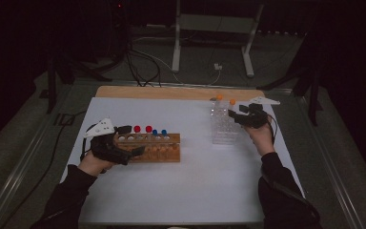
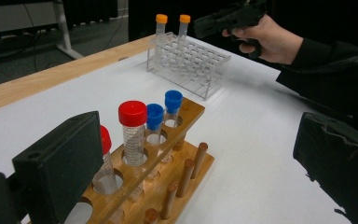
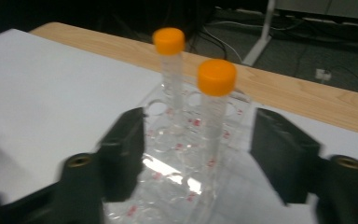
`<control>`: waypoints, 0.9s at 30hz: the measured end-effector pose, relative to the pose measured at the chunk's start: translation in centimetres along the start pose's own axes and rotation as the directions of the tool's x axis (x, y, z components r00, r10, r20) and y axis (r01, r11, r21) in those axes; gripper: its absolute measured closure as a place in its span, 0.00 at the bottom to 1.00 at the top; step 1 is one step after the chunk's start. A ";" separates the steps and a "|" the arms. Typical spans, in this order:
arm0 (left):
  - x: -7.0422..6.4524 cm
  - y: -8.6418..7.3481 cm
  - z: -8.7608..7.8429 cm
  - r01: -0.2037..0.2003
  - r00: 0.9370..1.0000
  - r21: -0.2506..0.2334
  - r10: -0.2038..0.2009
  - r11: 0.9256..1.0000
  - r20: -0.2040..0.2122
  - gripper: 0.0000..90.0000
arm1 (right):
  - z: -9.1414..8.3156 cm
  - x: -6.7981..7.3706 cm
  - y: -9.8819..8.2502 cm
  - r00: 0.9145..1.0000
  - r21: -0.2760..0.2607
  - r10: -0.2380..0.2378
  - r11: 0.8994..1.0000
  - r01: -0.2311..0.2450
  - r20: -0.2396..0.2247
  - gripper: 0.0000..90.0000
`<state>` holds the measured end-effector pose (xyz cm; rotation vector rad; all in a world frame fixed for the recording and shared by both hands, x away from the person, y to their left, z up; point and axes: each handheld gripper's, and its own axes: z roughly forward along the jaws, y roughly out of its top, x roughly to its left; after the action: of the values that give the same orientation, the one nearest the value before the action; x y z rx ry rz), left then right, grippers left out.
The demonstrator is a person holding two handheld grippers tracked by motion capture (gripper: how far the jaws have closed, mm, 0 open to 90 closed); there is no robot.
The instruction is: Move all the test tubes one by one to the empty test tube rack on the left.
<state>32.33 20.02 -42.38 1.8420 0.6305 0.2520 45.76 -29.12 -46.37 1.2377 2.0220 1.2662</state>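
My right gripper (image 3: 196,154) has its jaws apart, unclenched, with the nearer orange-capped tube (image 3: 213,107) standing just ahead between them, not yet pinched; the pads are clear of it on both sides. It stands upright in the clear rack (image 3: 182,158), a second orange-capped tube (image 3: 171,74) just beyond it. My left gripper (image 2: 186,172) is wide apart around the near end of the wooden rack (image 2: 168,172), seemingly steadying it, though I cannot tell if the pads touch the wood. That rack holds two red-capped tubes (image 2: 133,133) and two blue-capped tubes (image 2: 172,108), with empty holes left. I judge the grasp is still to come. Nothing blocks the tube except its close neighbour.
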 end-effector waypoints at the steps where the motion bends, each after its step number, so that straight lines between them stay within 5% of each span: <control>1: 0.0 0.0 0.0 -0.002 1.000 0.002 0.002 1.000 -0.005 0.03 | 0.2 -0.1 0.0 1.000 0.006 0.000 1.000 0.000 0.006 0.50; 10: 0.0 -0.1 0.2 0.004 1.000 0.005 -0.004 1.000 -0.002 0.03 | 1.8 -0.5 -0.1 0.999 0.050 -0.021 0.999 0.020 0.028 0.67; 16: 0.0 0.0 0.2 -0.001 1.000 0.005 0.001 1.000 -0.002 0.03 | 2.3 -0.7 -0.1 1.000 0.033 -0.003 0.999 0.002 0.022 0.77; 27: 0.0 0.0 0.1 0.004 1.000 0.001 -0.004 1.000 0.003 0.03 | 2.4 -0.6 0.2 0.999 0.040 -0.022 0.999 0.021 0.026 0.83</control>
<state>32.40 19.92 -42.47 1.8415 0.6324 0.2464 47.95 -28.48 -47.37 1.2411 2.0458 1.1989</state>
